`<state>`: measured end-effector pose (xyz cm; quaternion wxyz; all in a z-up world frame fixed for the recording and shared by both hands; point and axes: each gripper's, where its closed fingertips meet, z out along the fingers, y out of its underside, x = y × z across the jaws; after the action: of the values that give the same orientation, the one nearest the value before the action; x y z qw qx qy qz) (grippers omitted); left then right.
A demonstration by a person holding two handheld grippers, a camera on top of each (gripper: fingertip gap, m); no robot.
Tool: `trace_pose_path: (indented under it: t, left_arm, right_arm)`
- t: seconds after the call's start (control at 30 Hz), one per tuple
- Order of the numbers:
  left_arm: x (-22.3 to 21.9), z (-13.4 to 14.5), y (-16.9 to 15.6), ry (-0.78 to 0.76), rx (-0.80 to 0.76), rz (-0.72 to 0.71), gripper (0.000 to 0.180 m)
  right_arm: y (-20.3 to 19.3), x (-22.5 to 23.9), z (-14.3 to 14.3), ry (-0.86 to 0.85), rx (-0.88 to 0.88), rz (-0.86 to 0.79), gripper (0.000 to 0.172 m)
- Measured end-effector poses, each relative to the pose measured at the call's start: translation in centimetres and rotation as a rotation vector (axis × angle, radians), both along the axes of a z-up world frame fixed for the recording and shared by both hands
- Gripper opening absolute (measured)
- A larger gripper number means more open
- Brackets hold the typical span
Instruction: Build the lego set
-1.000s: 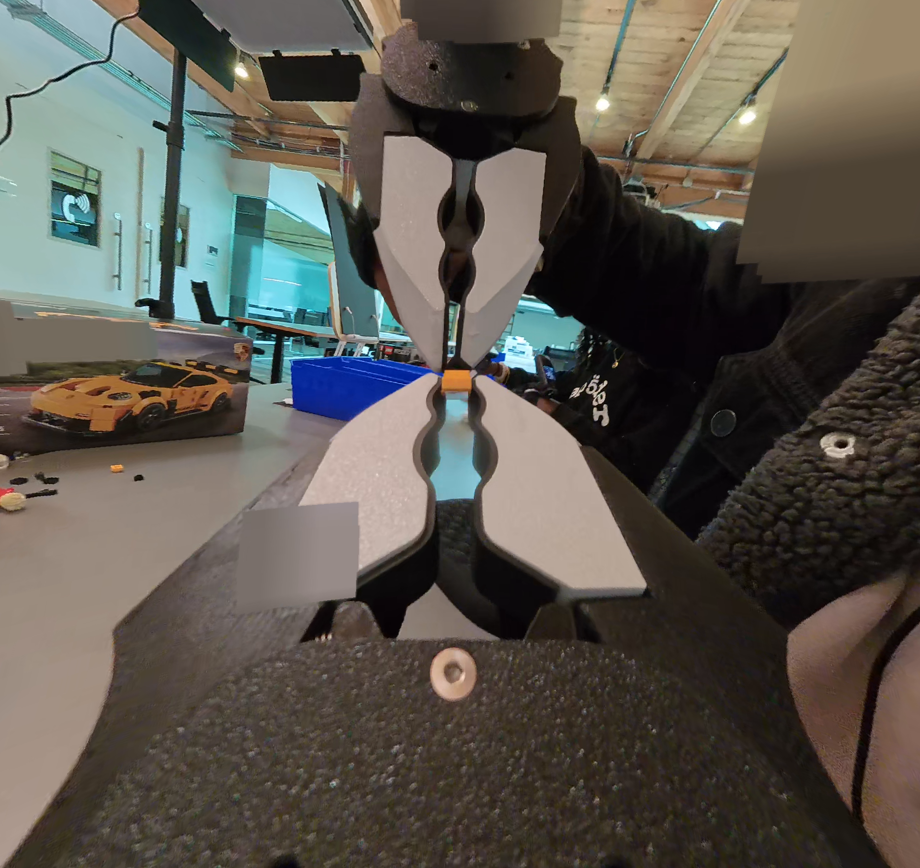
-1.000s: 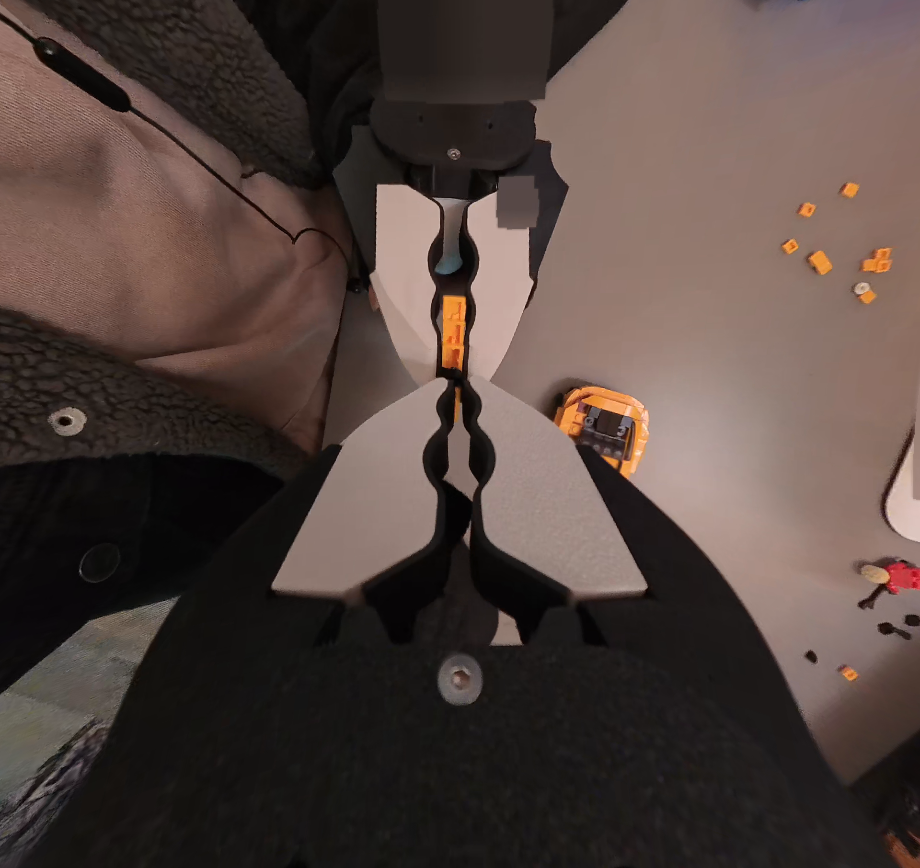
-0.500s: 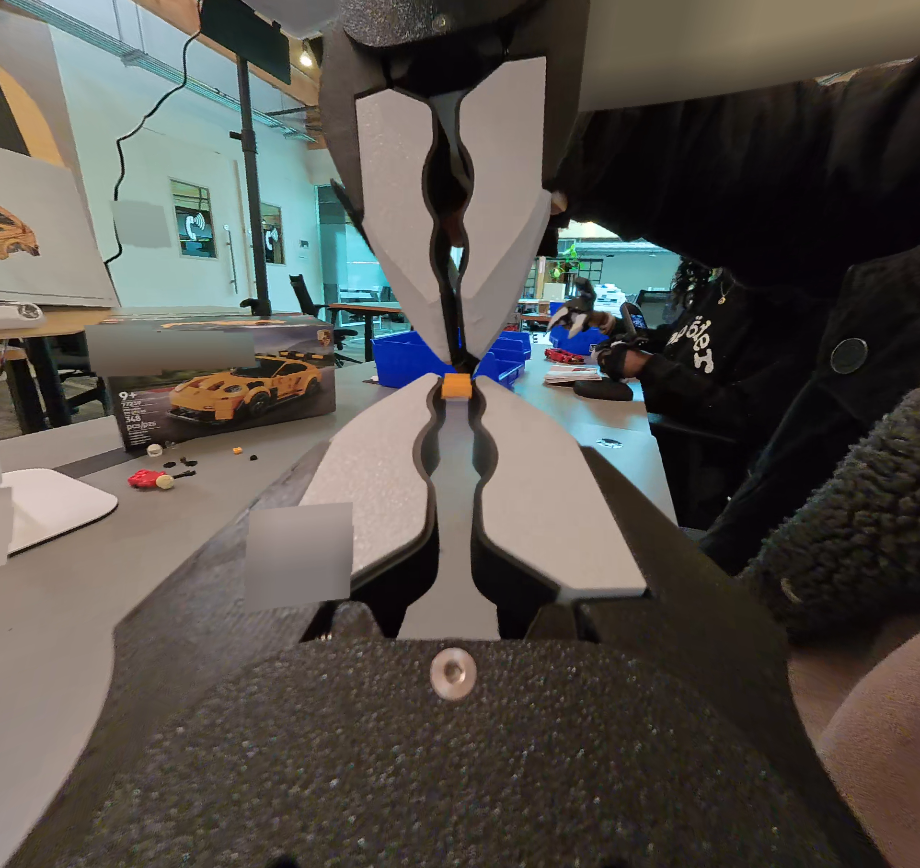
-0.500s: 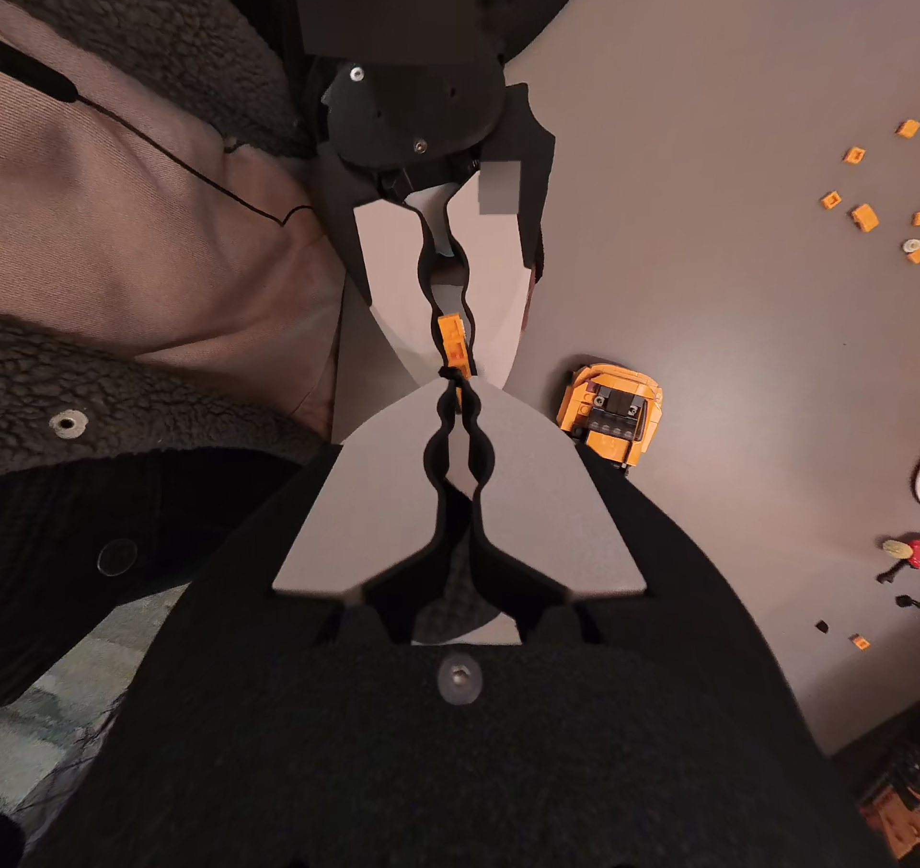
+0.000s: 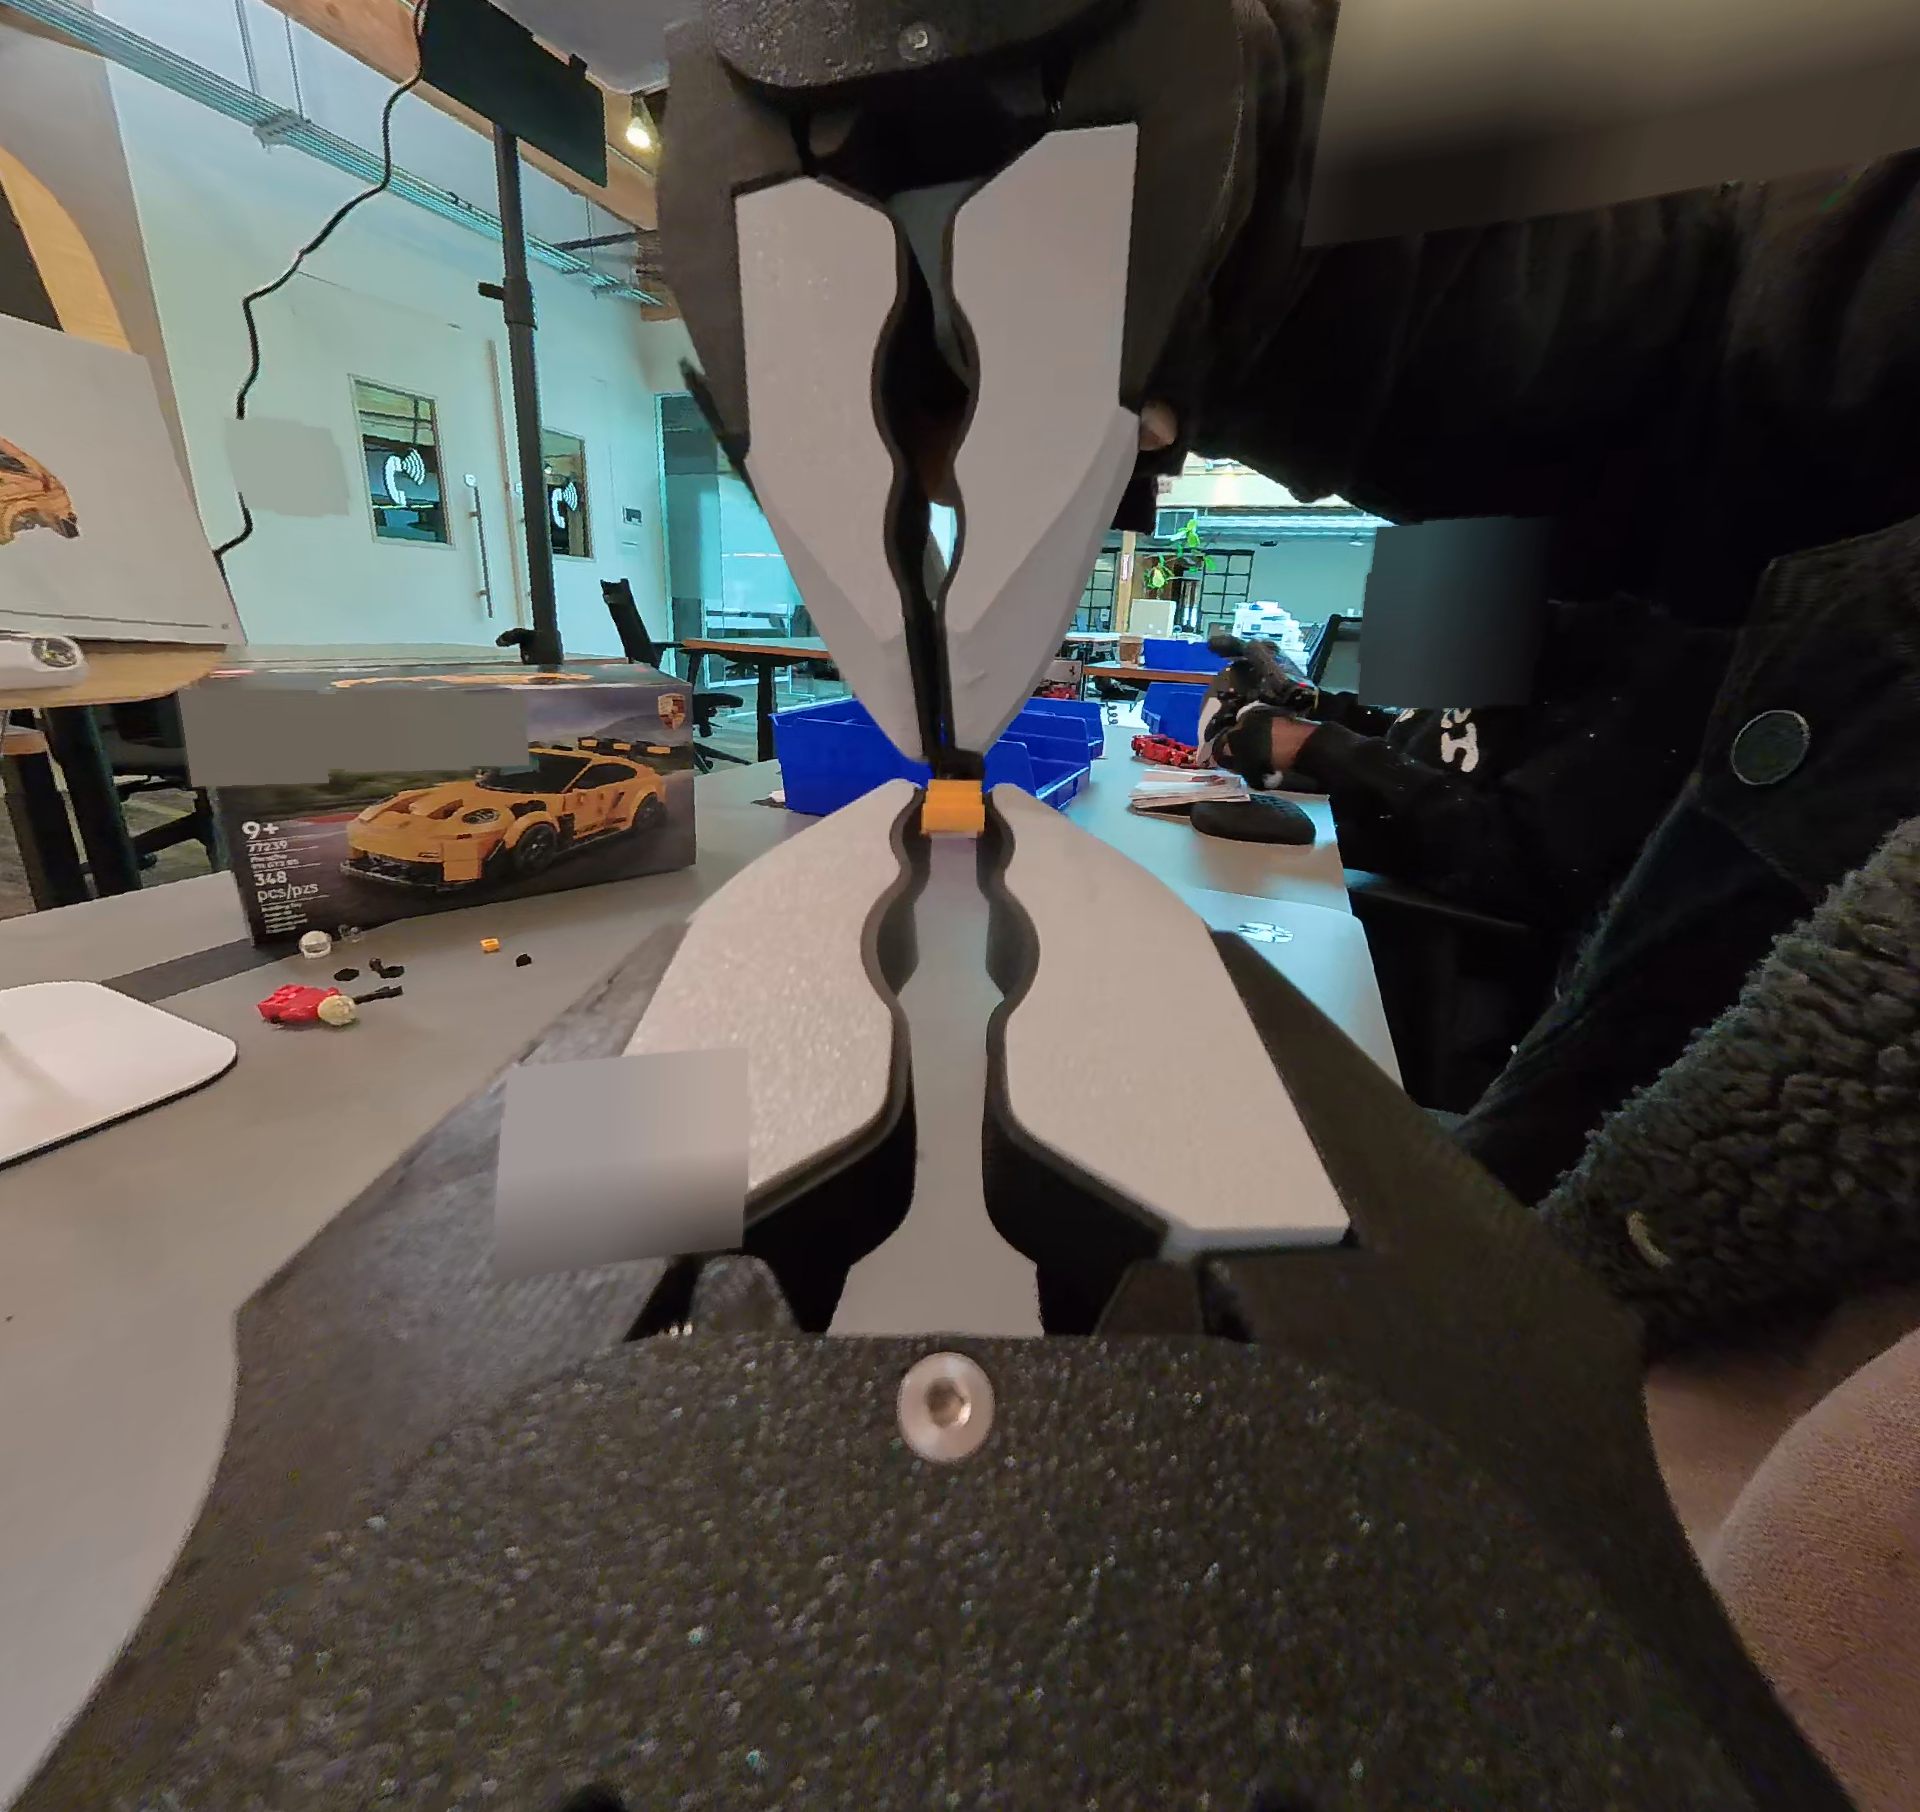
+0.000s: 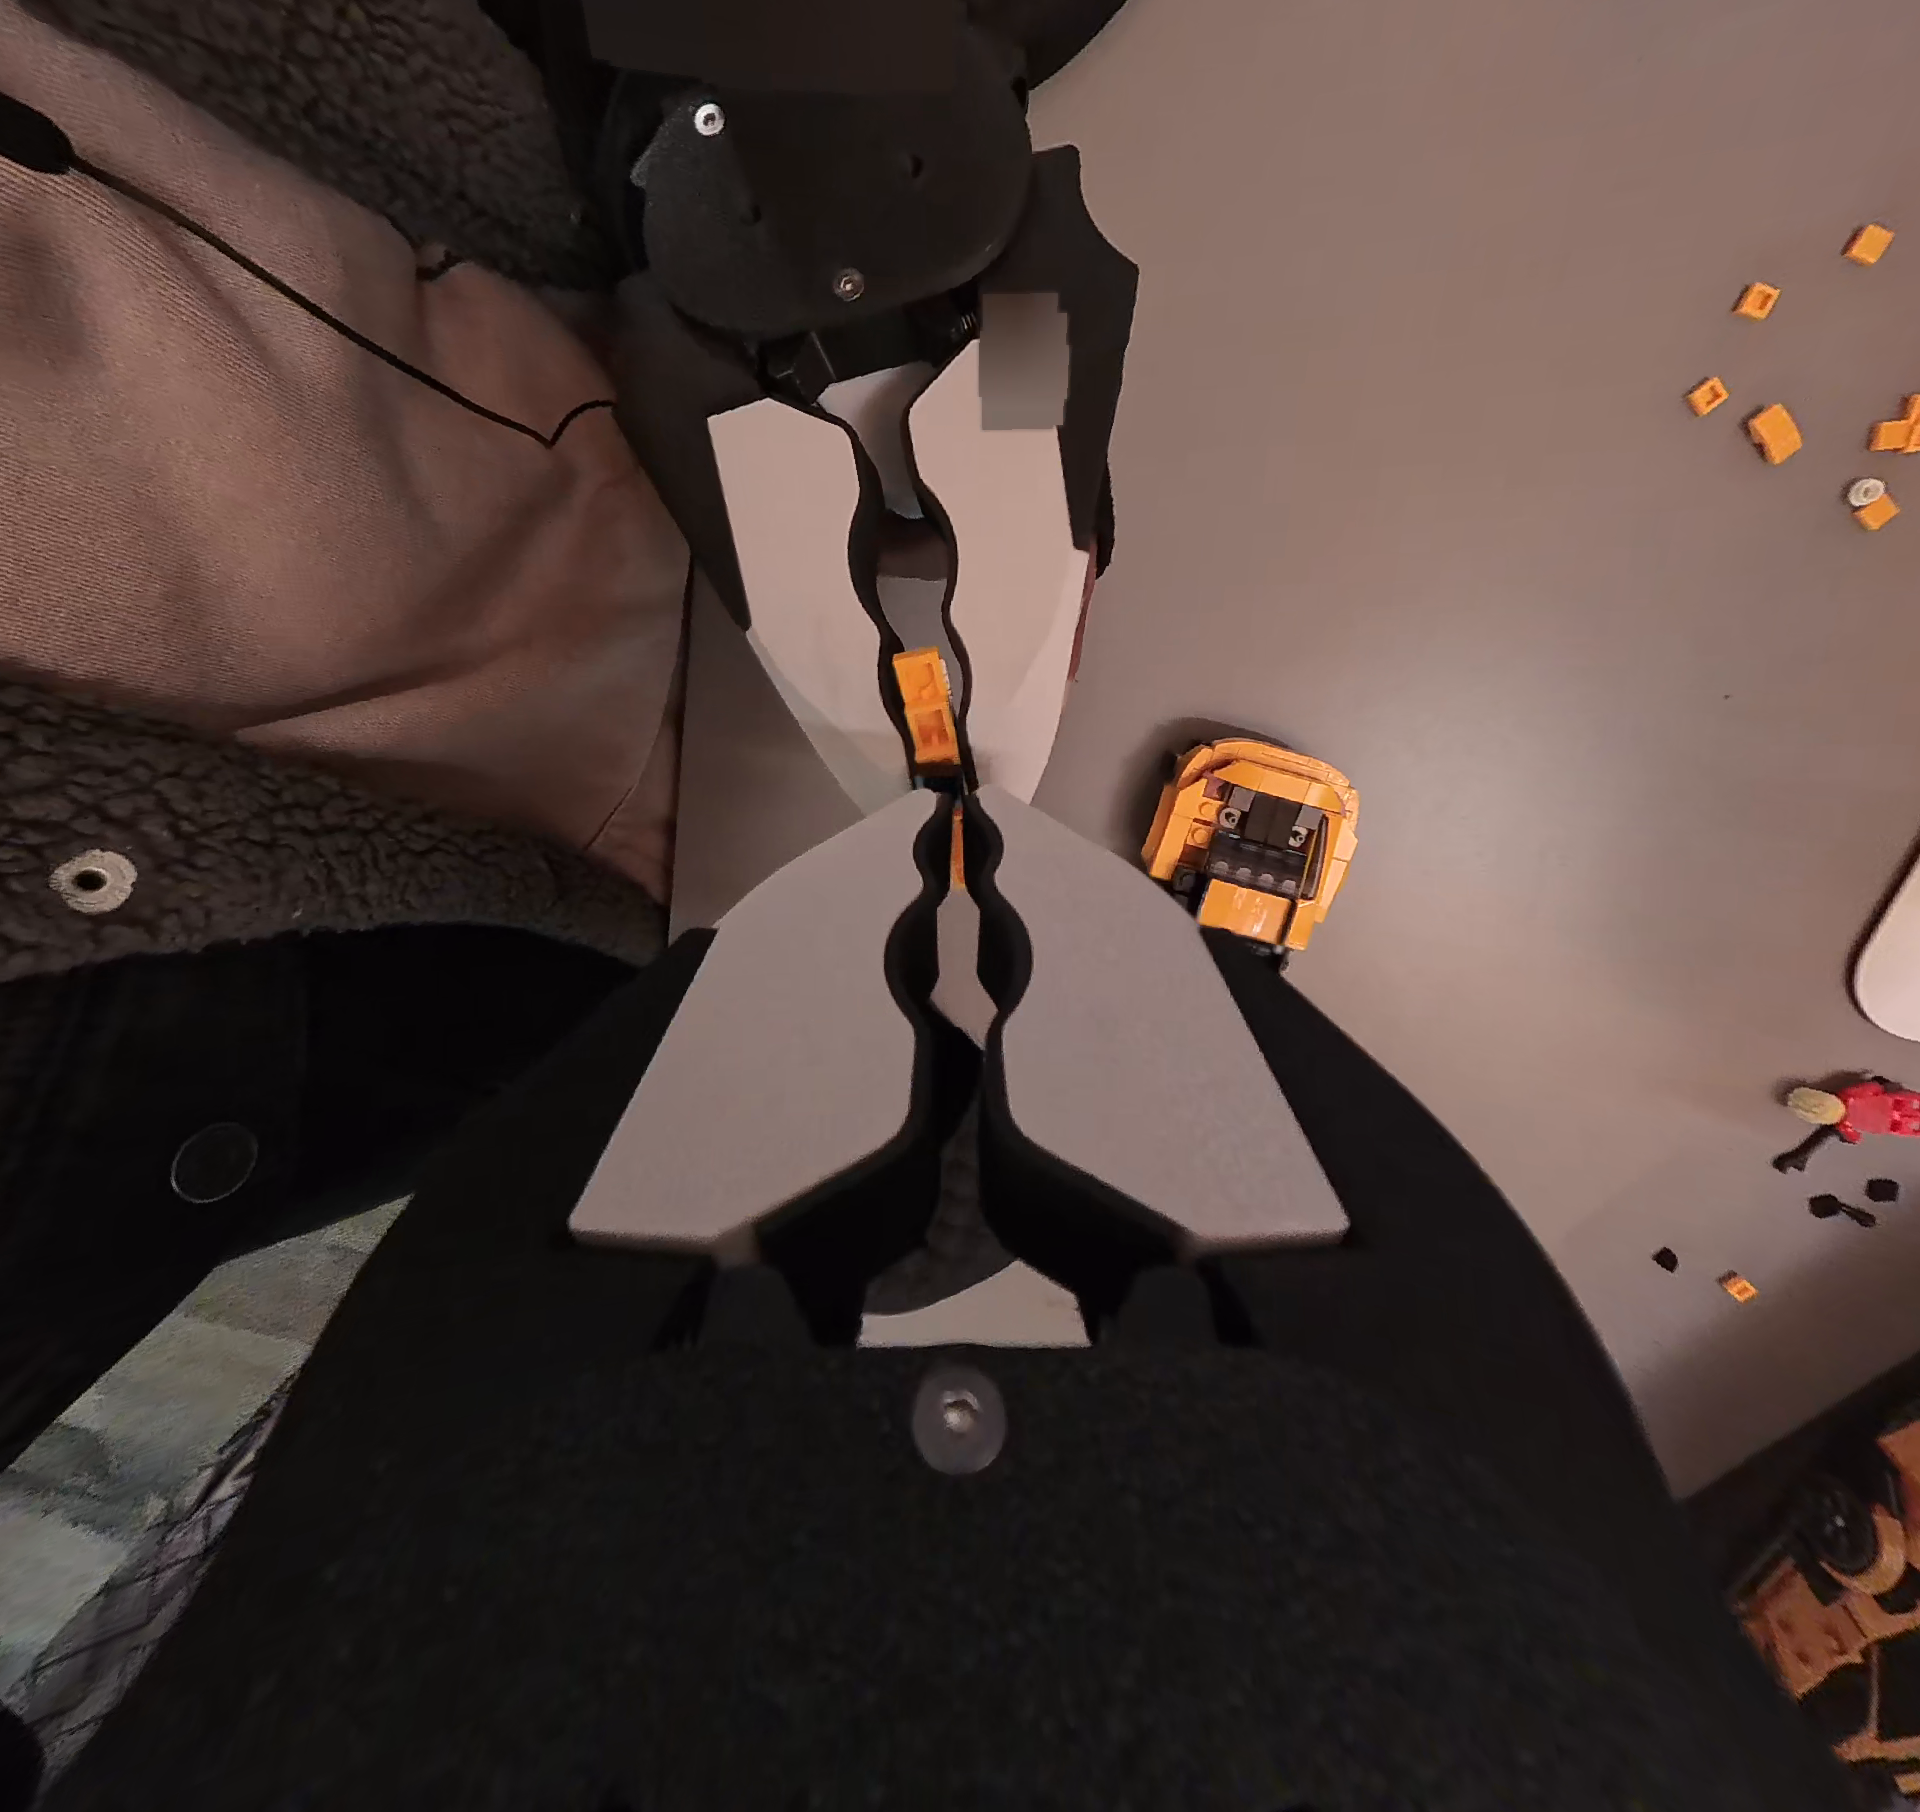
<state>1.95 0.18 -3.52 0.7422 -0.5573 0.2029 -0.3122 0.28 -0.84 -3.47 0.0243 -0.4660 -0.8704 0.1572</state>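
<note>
My left gripper [image 5: 951, 812] is shut on a small orange brick piece [image 5: 951, 806], held above the grey table [image 5: 312, 1191]. The right wrist view shows this piece [image 6: 925, 713] pinched between the left gripper's pads [image 6: 821, 640]. My right gripper [image 6: 951, 812] is shut on a thin orange piece [image 6: 957, 853], seen as a sliver between its pads. In the left wrist view the right gripper [image 5: 940, 746] comes down from above, tip to tip with mine. A small black part [image 5: 951, 760] sits where the two pieces meet.
A partly built orange toy car [image 6: 1252, 843] sits on the table to the right of the grippers. Loose orange pieces [image 6: 1771, 432], a red figure [image 6: 1870, 1108], a car-picture box [image 5: 457, 806], blue bins [image 5: 842, 754] and a white tray [image 5: 83, 1056] lie around. Another person [image 5: 1455, 754] works at the right. Less than 4 cm separates the two grippers' tips.
Both grippers stayed tip to tip and kept their pieces. The left gripper tilted down and swung, so more table shows; the right gripper came closer over it.
</note>
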Motion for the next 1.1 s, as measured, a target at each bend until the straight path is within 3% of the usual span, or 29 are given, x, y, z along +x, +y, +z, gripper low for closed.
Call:
trace_pose_path:
  t: [0.57,1.1]
  left_arm:
    - [-0.5,0.8,-0.2,-0.090,0.016,-0.031,0.008]
    - [0.4,0.5,-0.5,-0.014,0.046,-0.027,0.008]
  right_arm:
    - [0.6,0.8,1.2,0.335,-0.081,-0.104,0.009]
    - [-0.3,0.8,0.3,0.236,-0.134,-0.092,0.008]
